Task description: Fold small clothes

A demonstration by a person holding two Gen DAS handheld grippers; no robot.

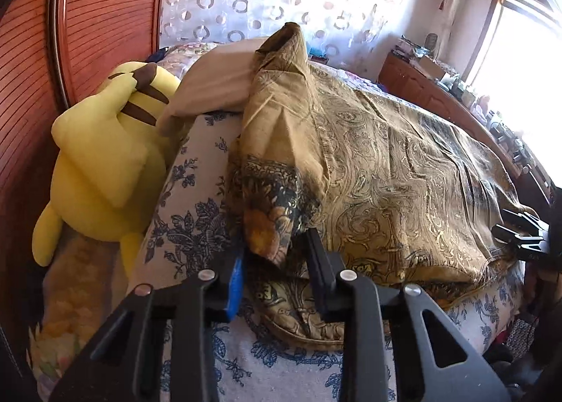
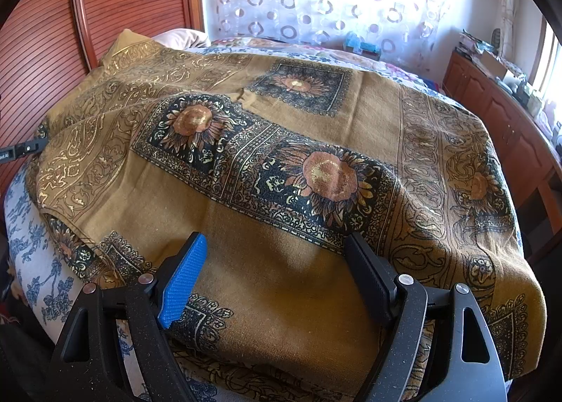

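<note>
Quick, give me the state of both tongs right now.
Left tongs: open, a corner of the brown patterned cloth between the fingers, not clamped.
Right tongs: open wide over the same cloth, holding nothing.

One patterned cloth (image 2: pixel 281 163), one yellow plush toy (image 1: pixel 105 156), one pillow (image 1: pixel 217 79), one floral sheet (image 1: pixel 189 212) and two grippers, left (image 1: pixel 277 261) and right (image 2: pixel 277 268).

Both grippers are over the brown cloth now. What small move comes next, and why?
Probably shut the left gripper: a folded corner of the brown patterned cloth sits between its open fingers. The right gripper, also open, only hovers above flat cloth.
</note>
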